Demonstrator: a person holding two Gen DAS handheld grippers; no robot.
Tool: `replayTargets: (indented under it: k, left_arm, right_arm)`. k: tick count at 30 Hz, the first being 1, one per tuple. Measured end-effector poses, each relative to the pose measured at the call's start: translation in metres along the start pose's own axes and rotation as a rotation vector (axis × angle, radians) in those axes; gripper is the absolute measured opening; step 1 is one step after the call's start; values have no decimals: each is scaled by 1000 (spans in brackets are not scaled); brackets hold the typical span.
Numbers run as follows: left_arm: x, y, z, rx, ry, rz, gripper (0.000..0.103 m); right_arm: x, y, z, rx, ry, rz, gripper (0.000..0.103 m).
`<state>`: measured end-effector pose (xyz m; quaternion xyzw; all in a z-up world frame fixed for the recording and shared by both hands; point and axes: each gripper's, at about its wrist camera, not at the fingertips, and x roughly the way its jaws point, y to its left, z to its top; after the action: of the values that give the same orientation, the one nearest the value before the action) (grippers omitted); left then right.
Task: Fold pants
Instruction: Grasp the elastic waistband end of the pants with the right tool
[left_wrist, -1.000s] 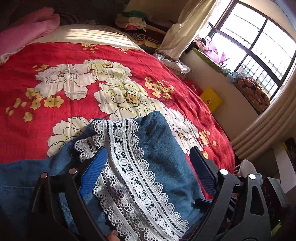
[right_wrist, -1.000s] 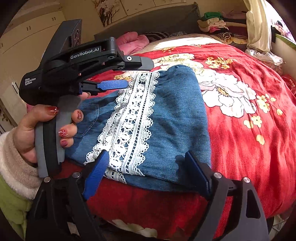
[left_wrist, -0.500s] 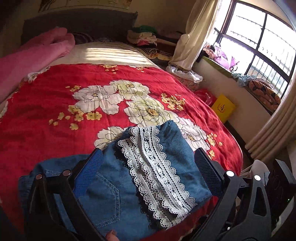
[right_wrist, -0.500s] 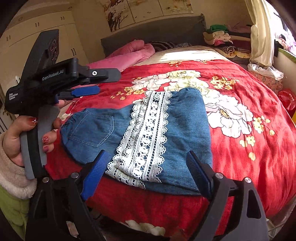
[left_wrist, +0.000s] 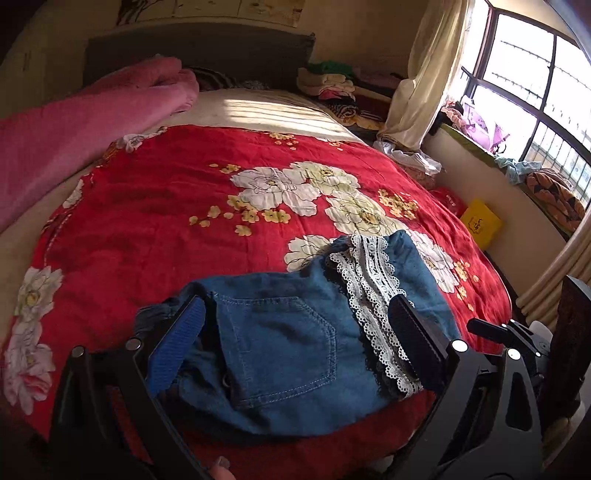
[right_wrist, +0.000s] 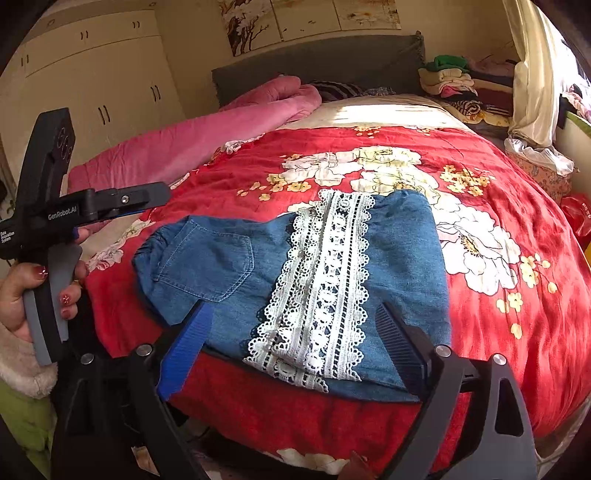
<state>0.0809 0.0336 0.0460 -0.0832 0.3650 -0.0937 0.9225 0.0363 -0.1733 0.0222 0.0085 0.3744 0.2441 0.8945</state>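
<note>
- A bed with a red floral bedspread (right_wrist: 369, 417) fills both views; a pink blanket (right_wrist: 221, 136) lies along its far left side toward the grey headboard (right_wrist: 321, 62).
- The denim pants (right_wrist: 236, 266) lie folded and flat at the near edge of the bedspread, back pocket up on the left, a white lace trim (right_wrist: 325, 288) running across the right half.
- The right gripper (right_wrist: 295, 339) hangs above the near edge of the pants. Its jaws have just been opening and stand wide apart; the lace shows in the gap below, and neither pad touches cloth.
- The left gripper (left_wrist: 295, 332) is held above the left part of the pants, over the pocket. Its jaws have just been opening too and stand wide apart, gripping nothing.
- In the right wrist view the left gripper (right_wrist: 162, 188) points level over the bed's left side, clear of the pants, held by a hand (right_wrist: 22, 295) with painted nails.
</note>
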Motion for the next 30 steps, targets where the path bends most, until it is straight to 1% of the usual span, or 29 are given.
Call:
replayTargets:
  k: [5,10,14,18,23,27,30]
  left_arm:
    - [-15,39,-14,-69,2,53,93]
    - [-23,66,-31,-127,18,74,93]
    - [-21,74,-44,-141,51,59,93]
    - [-16,78,-55,-148,82,50,93]
    - [-3,79,-67,-183,129,-8,93]
    - [8,75,-75,-214,157,-53,93]
    - [12,73,-78,-230,157,-70,93]
  right_arm:
    - [8,3,7,3,15,-4,91]
    - [20,12,20,-8,31,17,91]
    - [32,29,37,-58,49,80,92]
    - [52,37,58,-56,82,164,93]
    - [81,49,80,-83,124,205,93]
    - [103,71,95,-158,163,239,93]
    - [124,89,105,-225,202,279,93]
